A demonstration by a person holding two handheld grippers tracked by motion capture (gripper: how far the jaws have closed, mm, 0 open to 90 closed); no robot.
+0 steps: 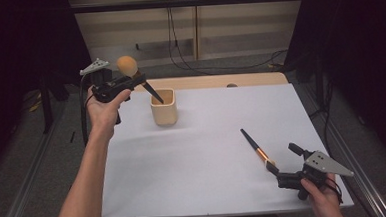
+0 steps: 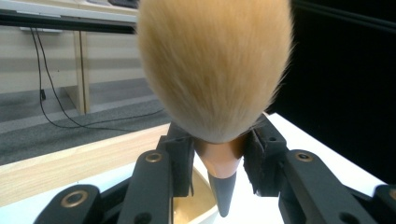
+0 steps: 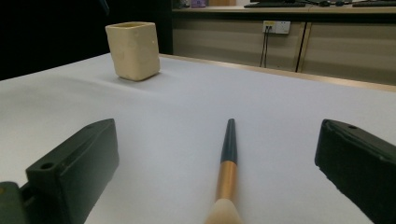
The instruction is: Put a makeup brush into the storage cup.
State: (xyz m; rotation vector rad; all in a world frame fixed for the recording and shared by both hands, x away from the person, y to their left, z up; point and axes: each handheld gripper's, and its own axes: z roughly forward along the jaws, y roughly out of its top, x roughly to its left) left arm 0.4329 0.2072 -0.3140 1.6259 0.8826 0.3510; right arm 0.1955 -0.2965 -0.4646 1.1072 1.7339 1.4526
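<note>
Gripping fluffy tan brush [image 1: 127, 66], left gripper [image 1: 140, 81], squarish cream cup [image 1: 163, 108]

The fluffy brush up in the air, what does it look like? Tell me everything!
The fluffy brush is a makeup brush with a big, soft, egg-shaped head of golden-tan bristles. Under the bristles sits a shiny copper collar, then a dark handle that narrows to a tip. The left tongs pinch it at the collar, one black pad on each side. It hangs tilted, head up and away from the table, with the handle tip pointing down into the open top of the cream square cup. Whether the tip touches the cup cannot be told.
</note>
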